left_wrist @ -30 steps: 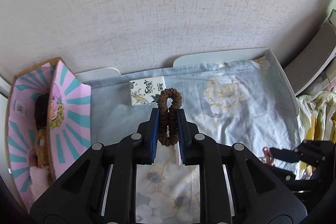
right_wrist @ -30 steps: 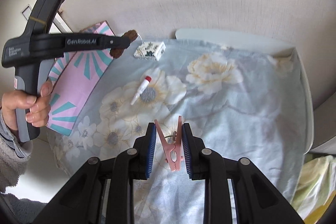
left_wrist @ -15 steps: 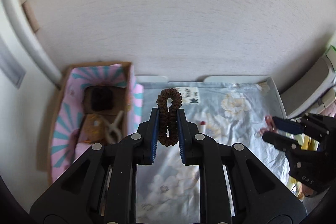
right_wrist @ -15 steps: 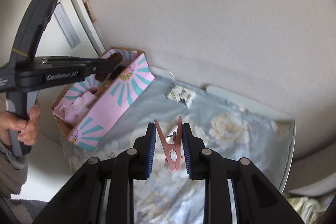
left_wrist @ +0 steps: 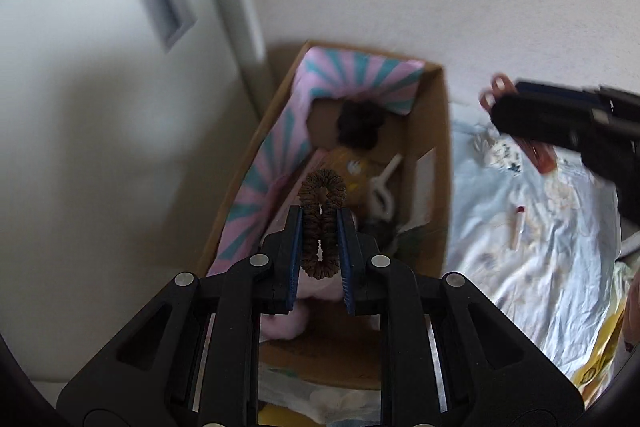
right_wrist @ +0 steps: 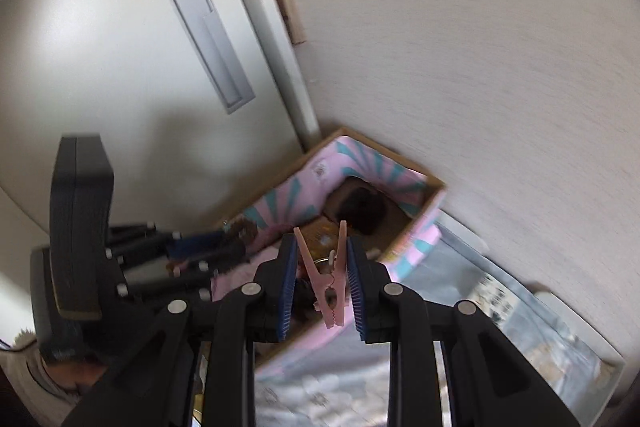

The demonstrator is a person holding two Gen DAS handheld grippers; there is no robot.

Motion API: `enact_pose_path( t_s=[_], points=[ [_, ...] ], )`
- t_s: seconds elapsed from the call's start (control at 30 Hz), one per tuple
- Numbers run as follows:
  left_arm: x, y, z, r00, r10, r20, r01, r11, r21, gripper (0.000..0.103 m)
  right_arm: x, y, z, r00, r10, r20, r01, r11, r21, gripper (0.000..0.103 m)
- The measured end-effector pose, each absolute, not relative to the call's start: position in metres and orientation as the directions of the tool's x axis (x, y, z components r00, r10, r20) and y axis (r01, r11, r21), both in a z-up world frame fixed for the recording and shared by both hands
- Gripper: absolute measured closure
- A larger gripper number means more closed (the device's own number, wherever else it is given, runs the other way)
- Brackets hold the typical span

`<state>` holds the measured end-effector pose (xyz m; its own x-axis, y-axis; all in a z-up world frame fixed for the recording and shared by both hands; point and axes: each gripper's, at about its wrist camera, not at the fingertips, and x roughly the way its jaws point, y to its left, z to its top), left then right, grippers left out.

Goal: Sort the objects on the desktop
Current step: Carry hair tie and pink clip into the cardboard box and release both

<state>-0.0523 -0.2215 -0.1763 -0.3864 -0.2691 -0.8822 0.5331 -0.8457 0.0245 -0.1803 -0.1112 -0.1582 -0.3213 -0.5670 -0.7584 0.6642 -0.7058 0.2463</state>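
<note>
My left gripper (left_wrist: 320, 217) is shut on a brown hair scrunchie (left_wrist: 322, 227) and hangs over the open cardboard box (left_wrist: 434, 163) with the pink and teal lining. My right gripper (right_wrist: 321, 247) is shut on a pink clothespin (right_wrist: 327, 277), held above the same box (right_wrist: 432, 193) from the table side. In the left wrist view the right gripper (left_wrist: 496, 99) comes in from the upper right, the clothespin's pink ends (left_wrist: 494, 91) showing at its tip. In the right wrist view the left gripper (right_wrist: 236, 235) reaches into the box from the left, scrunchie (right_wrist: 242, 229) at its tip.
The box holds a dark scrunchie (left_wrist: 358, 123), a mustard item (left_wrist: 352, 171), a white clip (left_wrist: 382, 193) and something pink and fluffy (left_wrist: 286, 323). On the floral cloth (left_wrist: 532, 259) lie a small patterned box (left_wrist: 502, 153) and a red-capped tube (left_wrist: 517, 227). Wall and door stand close behind.
Both grippers have swung left from over the floral cloth to the box, each still holding its item. The box has come from the left edge into the middle of both views.
</note>
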Motion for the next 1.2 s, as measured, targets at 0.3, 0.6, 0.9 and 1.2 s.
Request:
enact_pose_path(
  t_s=[0.3,0.6,0.9,1.2],
  points=[
    [-0.033,-0.234,-0.2,-0.388,-0.223,-0.894,0.555,-0.831,-0.034,0.084,-0.206,-0.162,-0.207,-0.182,-0.549,-0.815,0.629,-0.703,0.333,0.08],
    [-0.037,-0.228,-0.179,-0.448,-0.27,-0.852,0.523,-0.852,-0.005,0.001,-0.214,-0.147,-0.181,-0.251,-0.565,-0.786,0.58,-0.738,0.346,0.037],
    [-0.033,-0.237,-0.163,-0.496,-0.251,-0.831,0.545,-0.836,-0.073,0.001,-0.206,-0.111,-0.145,-0.358,-0.543,-0.76,0.564,-0.774,0.288,0.032],
    [-0.023,-0.239,-0.13,-0.592,-0.184,-0.784,0.556,-0.798,-0.232,0.001,-0.199,-0.061,-0.104,-0.499,-0.474,-0.725,0.477,-0.849,0.227,0.032]
  ],
)
